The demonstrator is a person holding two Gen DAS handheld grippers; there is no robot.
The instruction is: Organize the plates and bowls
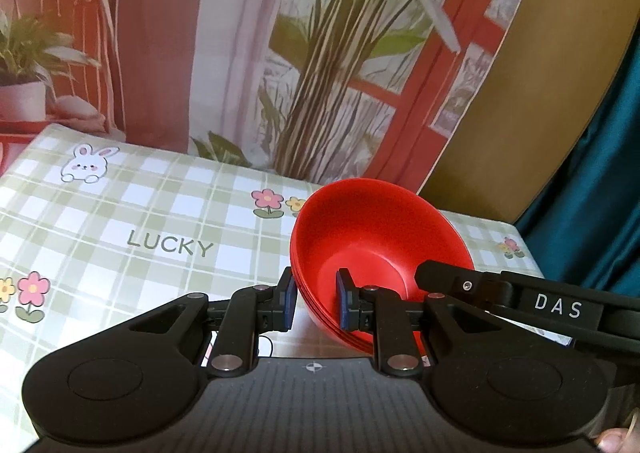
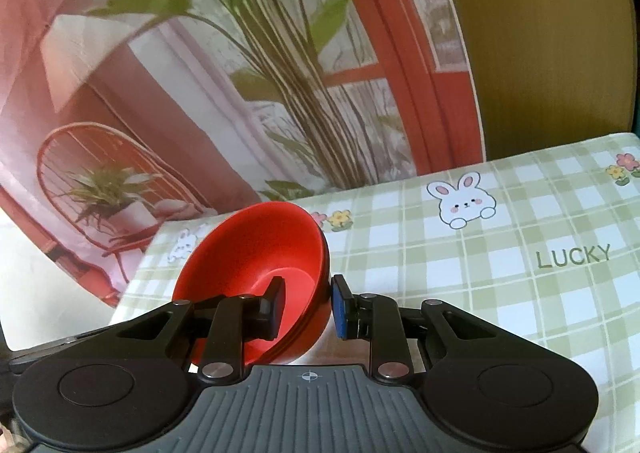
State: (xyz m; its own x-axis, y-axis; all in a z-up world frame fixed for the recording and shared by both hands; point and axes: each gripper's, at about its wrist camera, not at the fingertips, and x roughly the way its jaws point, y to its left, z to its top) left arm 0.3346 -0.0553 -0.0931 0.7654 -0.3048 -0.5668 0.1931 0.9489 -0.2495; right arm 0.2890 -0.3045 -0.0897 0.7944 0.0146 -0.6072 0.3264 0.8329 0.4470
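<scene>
Currently both grippers clamp the stacked red bowls (image 1: 372,253): left gripper (image 1: 316,303) on the left wall, right gripper (image 2: 308,307) opposite, tilted over the counter (image 1: 120,221)

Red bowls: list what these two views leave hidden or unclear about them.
- Red bowls: how many are nested; both views show only blurred rim lines.
- Their base: hidden in the left wrist view behind the left gripper, in the right wrist view behind the right gripper.
- Contact with the tablecloth: hidden in both.

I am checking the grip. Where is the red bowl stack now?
The red bowl stack is tilted above the checked tablecloth, its rim pinched by both the left tongs and the right tongs.
</scene>
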